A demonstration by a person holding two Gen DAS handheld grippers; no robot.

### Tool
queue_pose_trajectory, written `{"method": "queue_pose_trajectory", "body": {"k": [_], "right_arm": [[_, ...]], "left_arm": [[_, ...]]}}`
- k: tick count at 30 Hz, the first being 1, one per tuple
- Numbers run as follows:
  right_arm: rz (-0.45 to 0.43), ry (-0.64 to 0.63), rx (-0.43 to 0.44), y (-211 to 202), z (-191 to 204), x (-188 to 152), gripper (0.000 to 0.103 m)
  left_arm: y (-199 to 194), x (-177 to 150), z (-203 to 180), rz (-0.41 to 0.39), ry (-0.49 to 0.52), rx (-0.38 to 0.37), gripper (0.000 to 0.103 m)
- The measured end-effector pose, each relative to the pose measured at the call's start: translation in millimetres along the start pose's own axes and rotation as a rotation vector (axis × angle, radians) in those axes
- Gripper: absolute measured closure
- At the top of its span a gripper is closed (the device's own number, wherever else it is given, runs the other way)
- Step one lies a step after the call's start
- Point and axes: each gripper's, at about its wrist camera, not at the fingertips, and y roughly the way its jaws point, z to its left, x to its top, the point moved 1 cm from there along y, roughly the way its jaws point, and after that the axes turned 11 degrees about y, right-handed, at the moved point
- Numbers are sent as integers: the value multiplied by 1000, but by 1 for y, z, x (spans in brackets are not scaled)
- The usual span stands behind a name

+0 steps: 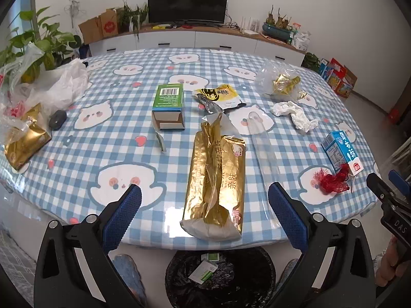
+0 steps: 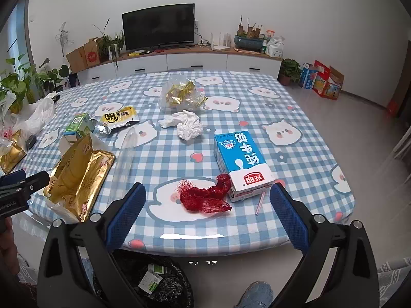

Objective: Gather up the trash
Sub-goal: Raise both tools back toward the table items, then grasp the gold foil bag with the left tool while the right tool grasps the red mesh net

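Left wrist view: the gold bag [image 1: 215, 179] lies at the table's [image 1: 128, 133] near edge, dead ahead at 12 o'clock of the left gripper [image 1: 204, 200], whose jaws stand wide open and empty above the bin [image 1: 221, 277]. The right gripper [image 2: 208, 197], equally wide and empty, faces the red net [image 2: 205, 195], with the milk carton [image 2: 241, 161] touching it at 1 o'clock.

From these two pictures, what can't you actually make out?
- Bin: both views cut it off at the bottom edge, and the table and tool arms cover part, so how full it is stays hidden.
- Gold bag: crumpled foil hides whether anything is inside.
- Milk carton: the red net covers its near corner in the right view.
- Green box: its print is too small to read.
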Motion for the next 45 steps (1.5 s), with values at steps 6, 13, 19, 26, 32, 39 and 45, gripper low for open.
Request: {"method": "queue_pose_trajectory", "body": {"k": [6, 13, 19, 26, 32, 39, 45], "right_arm": [[75, -19, 5, 37, 6, -6, 20], [141, -44, 5, 69, 12, -6, 29], [192, -41, -4, 89, 13, -10, 36], [218, -34, -15, 98, 12, -13, 47], [250, -27, -24, 104, 12, -17, 57], [278, -14, -24, 107, 11, -20, 69], [287, 5, -11, 106, 10, -20, 79]], "left_arm": [[34, 10, 2, 54, -1, -4, 7], [61, 19, 0, 94, 16, 1, 10], [76, 21, -8, 125, 41, -1, 18], [89, 18, -10, 165, 30, -47, 39], [98, 15, -14, 191, 34, -46, 55], [103, 12, -14, 212, 36, -27, 71], [106, 12, -10, 226, 23, 3, 86]]}}
